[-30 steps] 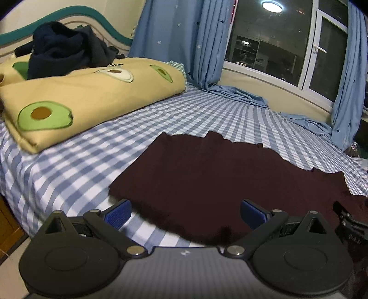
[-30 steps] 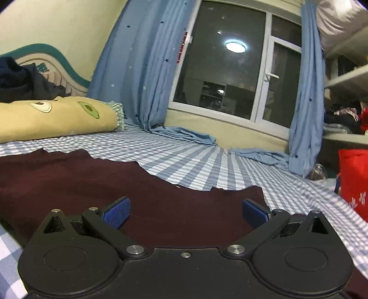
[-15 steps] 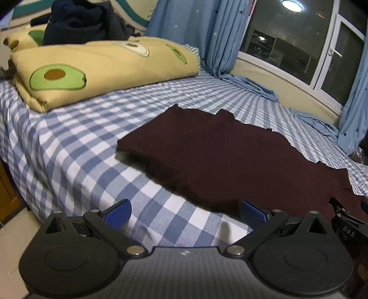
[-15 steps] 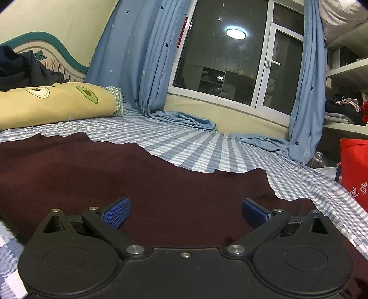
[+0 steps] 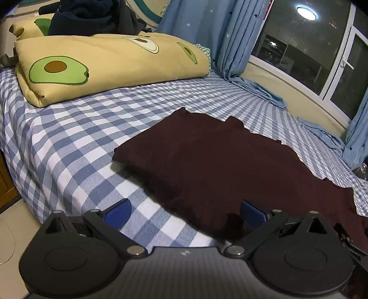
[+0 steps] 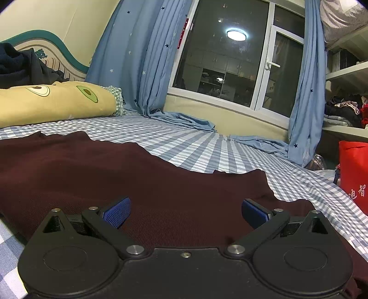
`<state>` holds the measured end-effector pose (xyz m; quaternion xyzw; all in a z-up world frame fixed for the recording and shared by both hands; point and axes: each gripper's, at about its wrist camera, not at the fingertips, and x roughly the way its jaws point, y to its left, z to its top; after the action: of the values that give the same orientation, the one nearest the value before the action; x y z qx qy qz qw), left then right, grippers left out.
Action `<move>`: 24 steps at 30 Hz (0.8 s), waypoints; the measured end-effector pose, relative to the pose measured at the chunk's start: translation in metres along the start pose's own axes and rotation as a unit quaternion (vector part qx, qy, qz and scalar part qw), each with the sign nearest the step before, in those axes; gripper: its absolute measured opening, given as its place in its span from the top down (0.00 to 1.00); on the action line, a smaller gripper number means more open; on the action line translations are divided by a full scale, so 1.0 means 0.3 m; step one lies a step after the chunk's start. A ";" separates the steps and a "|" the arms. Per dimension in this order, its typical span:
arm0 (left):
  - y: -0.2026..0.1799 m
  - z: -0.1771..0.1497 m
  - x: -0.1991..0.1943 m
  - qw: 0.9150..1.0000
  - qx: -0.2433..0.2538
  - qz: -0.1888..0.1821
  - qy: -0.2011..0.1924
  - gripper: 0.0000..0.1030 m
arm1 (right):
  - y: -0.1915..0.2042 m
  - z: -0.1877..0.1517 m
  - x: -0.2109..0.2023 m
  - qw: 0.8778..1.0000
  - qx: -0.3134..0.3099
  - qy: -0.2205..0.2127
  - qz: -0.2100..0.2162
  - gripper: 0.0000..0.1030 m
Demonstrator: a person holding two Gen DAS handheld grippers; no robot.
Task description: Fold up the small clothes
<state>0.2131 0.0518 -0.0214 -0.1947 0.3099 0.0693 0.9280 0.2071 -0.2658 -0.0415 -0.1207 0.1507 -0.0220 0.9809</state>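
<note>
A dark maroon garment (image 5: 218, 161) lies spread flat on the blue-and-white checked bed sheet (image 5: 76, 140). My left gripper (image 5: 185, 212) is open and empty, held above the garment's near left edge, close to the bed's front edge. The garment also shows in the right wrist view (image 6: 115, 172). My right gripper (image 6: 186, 212) is open and empty, low over the garment's near right part. Part of the right gripper shows at the right edge of the left wrist view (image 5: 352, 237).
A folded yellow avocado-print quilt (image 5: 110, 64) with dark clothes (image 5: 92, 16) on top lies at the bed's head. Blue curtains (image 6: 138, 57) and a window (image 6: 230, 57) stand behind the bed. A red bag (image 6: 355, 174) is at the right. The floor (image 5: 13, 220) is at the left.
My left gripper has risen and pulled back to the left, so more checked sheet shows beneath it. My right gripper has risen a little over the garment. Both stay open.
</note>
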 end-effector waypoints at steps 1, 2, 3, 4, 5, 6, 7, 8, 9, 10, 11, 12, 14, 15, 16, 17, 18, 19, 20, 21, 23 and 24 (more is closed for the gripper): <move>-0.001 0.002 0.003 1.000 0.000 0.001 0.000 0.01 | 0.002 0.000 0.000 1.000 -0.001 -0.001 -0.001 0.01; -0.003 0.005 0.006 1.000 0.001 0.002 -0.001 0.01 | 0.002 0.000 0.000 1.000 -0.001 -0.001 -0.001 0.01; -0.003 0.009 0.010 1.000 0.001 0.002 0.000 0.01 | 0.003 -0.002 -0.002 1.000 -0.001 -0.001 -0.001 0.01; -0.003 0.012 0.016 1.000 0.002 0.003 0.000 0.01 | 0.003 -0.002 -0.002 1.000 -0.001 -0.001 -0.001 0.01; -0.003 0.016 0.021 1.000 0.003 0.003 0.000 0.01 | 0.003 -0.002 -0.002 1.000 -0.001 -0.001 -0.001 0.01; -0.003 0.019 0.025 1.000 0.003 0.004 -0.001 0.01 | 0.004 -0.002 -0.002 1.000 -0.001 -0.001 -0.001 0.01; -0.003 0.020 0.028 1.000 0.004 0.004 0.000 0.01 | 0.004 -0.002 -0.002 1.000 -0.001 -0.002 -0.002 0.01; -0.002 0.022 0.032 1.000 0.003 0.004 0.000 0.01 | 0.004 -0.002 -0.002 1.000 -0.001 -0.002 -0.002 0.01; -0.002 0.025 0.036 1.000 0.003 0.005 0.000 0.01 | 0.004 -0.002 -0.003 1.000 -0.002 -0.003 -0.003 0.01; -0.001 0.025 0.037 1.000 0.002 0.005 -0.001 0.01 | 0.004 -0.002 -0.004 1.000 -0.002 -0.003 -0.004 0.01; -0.002 0.026 0.040 1.000 0.003 0.006 0.000 0.01 | 0.004 -0.002 -0.004 1.000 -0.002 -0.004 -0.004 0.01; -0.003 0.027 0.044 1.000 0.004 0.006 0.000 0.01 | 0.005 -0.003 -0.005 1.000 -0.002 -0.004 -0.005 0.01; -0.008 0.028 0.048 1.000 0.009 0.009 0.001 0.01 | 0.006 -0.003 -0.006 1.000 -0.003 -0.006 -0.006 0.01; -0.011 0.028 0.050 1.000 0.012 0.011 0.000 0.01 | 0.007 -0.004 -0.007 1.000 -0.003 -0.006 -0.007 0.01; -0.011 0.028 0.052 1.000 0.013 0.012 0.000 0.01 | 0.009 -0.005 -0.008 1.000 -0.004 -0.007 -0.008 0.01; -0.012 0.027 0.053 1.000 0.014 0.013 0.000 0.01 | 0.010 -0.006 -0.009 1.000 -0.005 -0.008 -0.009 0.01; -0.014 0.027 0.055 1.000 0.016 0.014 -0.001 0.01 | 0.011 -0.007 -0.010 1.000 -0.005 -0.009 -0.010 0.01; -0.015 0.027 0.057 1.000 0.018 0.015 -0.002 0.01 | 0.014 -0.008 -0.012 1.000 -0.005 -0.009 -0.011 0.01; -0.016 0.027 0.058 1.000 0.020 0.015 -0.002 0.01 | 0.015 -0.008 -0.012 1.000 -0.005 -0.009 -0.011 0.01; -0.018 0.027 0.060 1.000 0.021 0.015 -0.003 0.01 | 0.013 -0.008 -0.013 1.000 -0.005 -0.009 -0.010 0.01; -0.016 0.029 0.060 1.000 0.019 0.013 -0.007 0.01 | 0.012 -0.006 -0.021 1.000 -0.003 -0.010 -0.008 0.01; -0.013 0.028 0.060 1.000 0.015 0.010 -0.010 0.01 | 0.008 -0.004 -0.028 1.000 -0.001 -0.009 -0.007 0.01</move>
<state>0.2330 0.0518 -0.0248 -0.1766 0.3031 0.0757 0.9334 0.1988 -0.2630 -0.0409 -0.1229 0.1406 -0.0281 0.9820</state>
